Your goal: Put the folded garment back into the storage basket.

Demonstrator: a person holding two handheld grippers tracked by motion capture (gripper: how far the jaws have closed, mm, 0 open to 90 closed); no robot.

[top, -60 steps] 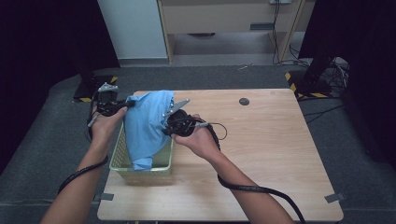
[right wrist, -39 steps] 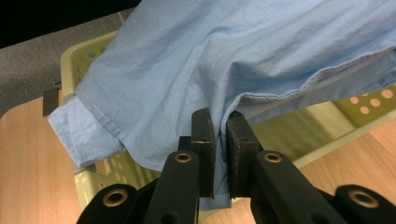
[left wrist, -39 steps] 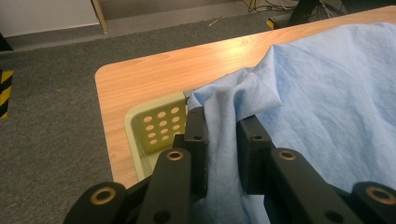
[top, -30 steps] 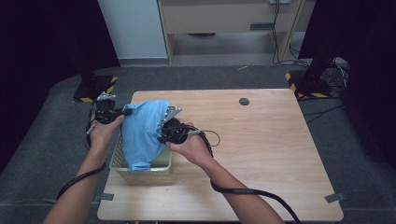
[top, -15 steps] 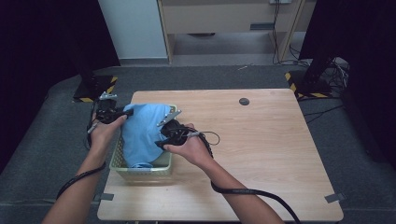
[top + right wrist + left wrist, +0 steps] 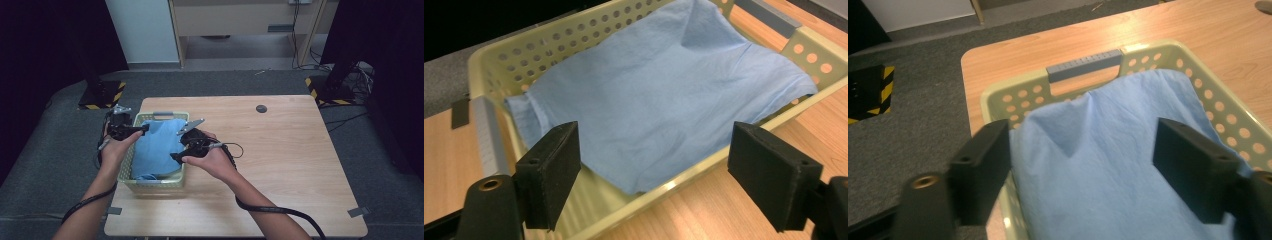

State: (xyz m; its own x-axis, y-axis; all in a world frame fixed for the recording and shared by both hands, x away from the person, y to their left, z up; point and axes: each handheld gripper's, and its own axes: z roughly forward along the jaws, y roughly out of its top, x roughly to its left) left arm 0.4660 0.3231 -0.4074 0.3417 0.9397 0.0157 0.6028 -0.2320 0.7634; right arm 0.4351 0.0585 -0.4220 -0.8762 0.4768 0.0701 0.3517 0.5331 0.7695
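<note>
Room: dark curtains at both sides, grey carpet, a pale cabinet at the far wall.
Tabletop (image 6: 280, 150): light wood, bare to the right.
Basket (image 6: 176, 181): pale green, perforated, at the tabletop's near left.
Blue cloth (image 6: 159, 147): lying in the basket, one edge draped over its right rim; probably light, soft and limp, best pinched at a corner or raised fold.
Left gripper (image 6: 145, 128): over the basket's far-left rim; jaws have just been opening, now spread above the cloth, pinching nothing.
Right gripper (image 6: 173, 156): at the basket's right rim; jaws likewise just opened, spread and empty.
</note>
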